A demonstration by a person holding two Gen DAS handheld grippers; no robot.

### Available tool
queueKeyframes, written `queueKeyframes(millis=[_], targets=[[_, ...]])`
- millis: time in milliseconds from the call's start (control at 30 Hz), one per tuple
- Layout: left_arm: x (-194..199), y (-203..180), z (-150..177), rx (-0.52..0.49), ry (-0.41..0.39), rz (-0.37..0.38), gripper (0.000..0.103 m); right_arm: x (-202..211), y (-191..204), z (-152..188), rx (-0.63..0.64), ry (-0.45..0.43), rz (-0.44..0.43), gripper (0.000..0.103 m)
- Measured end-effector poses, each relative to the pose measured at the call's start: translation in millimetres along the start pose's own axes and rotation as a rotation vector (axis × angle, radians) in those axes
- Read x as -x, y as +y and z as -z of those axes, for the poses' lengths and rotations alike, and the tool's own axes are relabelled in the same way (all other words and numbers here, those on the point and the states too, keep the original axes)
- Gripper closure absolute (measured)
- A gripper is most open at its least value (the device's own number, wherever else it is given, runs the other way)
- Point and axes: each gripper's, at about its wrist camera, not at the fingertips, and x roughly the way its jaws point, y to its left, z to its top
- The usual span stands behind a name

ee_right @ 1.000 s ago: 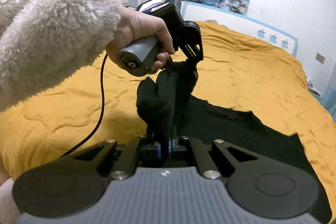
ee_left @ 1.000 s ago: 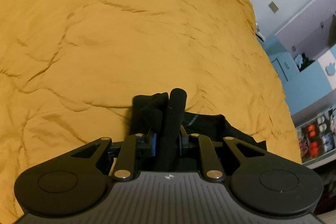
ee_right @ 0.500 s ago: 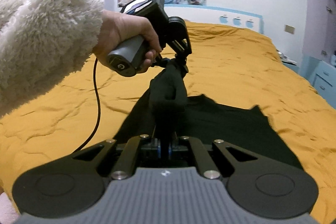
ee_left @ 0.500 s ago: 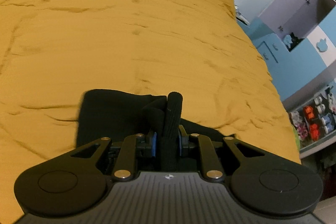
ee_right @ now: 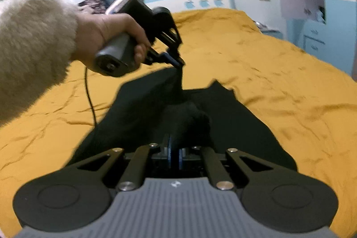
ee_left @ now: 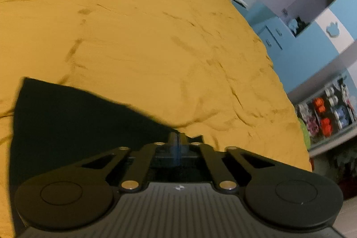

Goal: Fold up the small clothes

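On the bed, both claws (ee_right: 178, 64) (ee_right: 175, 148) pinch the black garment (ee_right: 234, 113).

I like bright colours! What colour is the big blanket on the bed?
The blanket is mustard yellow, plain with wrinkles. It shows best in the left wrist view.

black garment (ee_right: 138, 104), mustard yellow bedspread (ee_left: 145, 37), cream fluffy sleeve (ee_right: 33, 41), blue cabinet (ee_left: 334, 37)

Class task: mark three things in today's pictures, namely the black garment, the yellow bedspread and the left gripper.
black garment (ee_right: 234, 108): right wrist view, flat cloth lying on the bed.
yellow bedspread (ee_left: 156, 37): left wrist view, bare wrinkled middle.
left gripper (ee_right: 179, 63): right wrist view, tips of its fingers pinching cloth.
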Motion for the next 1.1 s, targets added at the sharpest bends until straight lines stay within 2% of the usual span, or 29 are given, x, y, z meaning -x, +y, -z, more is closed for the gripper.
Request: queueKeyframes(millis=[67,167,233,300,367,500,567,667,733,800,833,900,1000,1100], targets=[[-9.0,-10.9,0.9,-0.017,0.014,-0.008,0.103,-4.0,-11.2,2.3,-0.040,0.003,-0.023,0.103],[-17.2,-29.5,2.3,-0.079,0.053,-0.070,0.103,-11.3,-20.0,5.3,-0.048,0.016,-0.024,0.103],[-18.4,-42.5,4.5,-0.154,0.087,-0.122,0.090,-15.1,-24.1,7.2,-0.057,0.026,-0.034,0.103],[-21.4,-52.2,8.6,-0.220,0.119,-0.237,0.065,-19.7,-27.5,8.8,-0.069,0.038,-0.038,0.103],[-26.1,-59.3,15.5,-0.288,0.138,-0.341,0.053,-21.4,-29.2,10.0,-0.077,0.045,-0.044,0.103],[-42.4,-63.0,32.8,-0.357,0.209,-0.446,0.045,-20.6,-31.1,9.5,-0.084,0.043,-0.052,0.103],[-51.7,-60.7,39.1,-0.359,0.240,-0.454,0.045,-20.5,-30.9,9.7,-0.082,0.043,-0.053,0.103],[-64.7,-58.1,43.1,-0.353,0.261,-0.473,0.038,-20.3,-31.1,10.0,-0.083,0.045,-0.056,0.103],[-71.2,-56.0,45.2,-0.371,0.260,-0.485,0.040,-20.3,-31.6,10.1,-0.086,0.046,-0.058,0.103],[-72.8,-57.2,49.0,-0.393,0.254,-0.488,0.059,-21.2,-32.7,10.0,-0.090,0.047,-0.060,0.103],[-72.2,-57.5,50.9,-0.403,0.250,-0.481,0.063,-21.7,-33.1,9.9,-0.090,0.047,-0.059,0.103],[-69.8,-55.7,51.2,-0.395,0.240,-0.454,0.078,-21.8,-33.4,9.2,-0.095,0.046,-0.060,0.103],[-60.2,-55.3,49.4,-0.390,0.205,-0.436,0.085,-18.9,-35.1,6.7,-0.119,0.029,-0.061,0.103],[-46.1,-57.5,42.8,-0.365,0.163,-0.410,0.087,-13.4,-35.7,0.1,-0.128,0.000,-0.059,0.103]])
